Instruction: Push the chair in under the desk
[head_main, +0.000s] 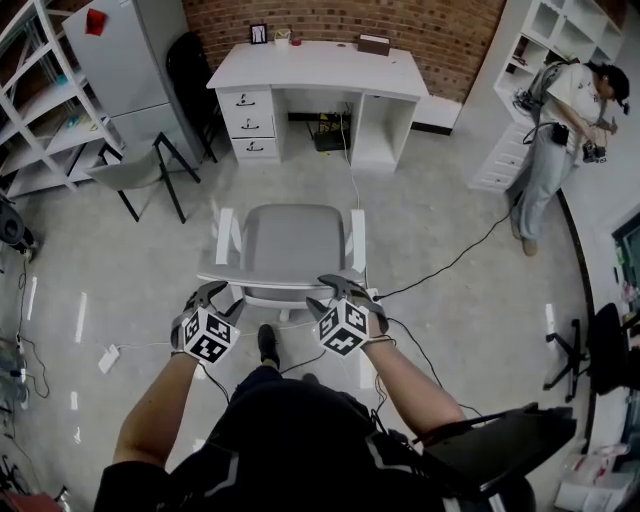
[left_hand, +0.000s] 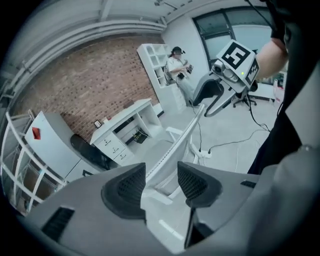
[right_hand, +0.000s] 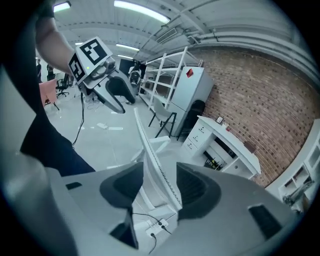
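Chair (head_main: 293, 240): grey seat, white frame and arms. It stands on the open floor, well apart from the worktop (head_main: 320, 65) and facing it, roughly in line with the kneehole (head_main: 318, 125) beside the drawers. Its backrest (head_main: 270, 279) is the part nearest the person.

Left gripper (head_main: 215, 293): at the left end of the backrest's top edge. The fingers (left_hand: 125, 187) are spread wide with the edge passing between them, gaps on both sides, nothing pinched.

Right gripper (head_main: 343, 285): at the right end of the same edge. Its fingers (right_hand: 192, 187) are likewise wide and astride it without clamping.

Handling note, as judged from here: the step in hand looks like taking hold of the backrest.
- Close both pairs on the edge evenly, or seat the pads square against it.
- Push level and straight, with equal effort from each side so the chair does not swivel.
- Aim the seat at the kneehole.

Hazard: a cable (head_main: 352, 185) runs along the floor from the worktop to a power strip (head_main: 372, 295) just beside the chair's base. It may snag the base.
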